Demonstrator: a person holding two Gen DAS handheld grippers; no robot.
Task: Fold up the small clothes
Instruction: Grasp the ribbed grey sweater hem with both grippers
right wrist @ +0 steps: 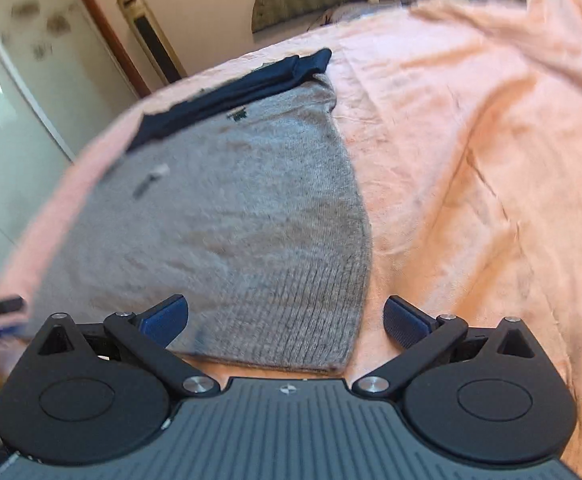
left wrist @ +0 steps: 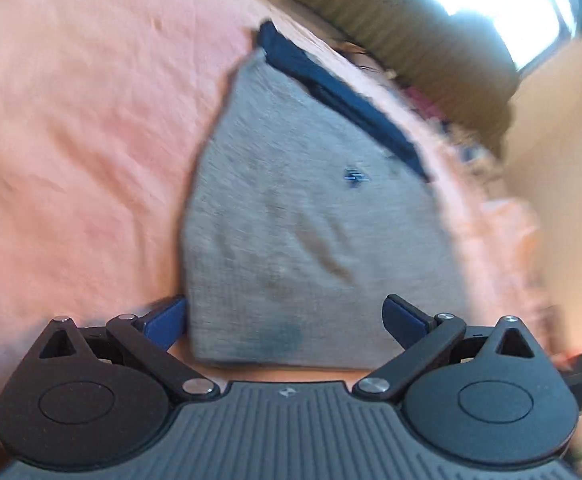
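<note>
On the bed's pink sheet [left wrist: 71, 140] you've got the grey sweater [left wrist: 315, 216] lying flat, with a navy band [left wrist: 339, 92] along its far edge. Your left gripper [left wrist: 287, 320] sits at the sweater's near hem, fingers [left wrist: 405, 318] spread wide and holding nothing. Further right, your right gripper [right wrist: 287, 320] is over the near right corner of the sweater [right wrist: 227, 216], fingers [right wrist: 405, 318] spread too, nothing pinched. Both views are pretty blurry.

A grey knit sweater [left wrist: 311, 216] lies flat on the pink bed sheet [left wrist: 71, 140], ribbed hem nearest, folded into a narrow panel. Its navy collar band [left wrist: 339, 96] runs along the far edge, beside a small dark logo [left wrist: 355, 176].
</note>
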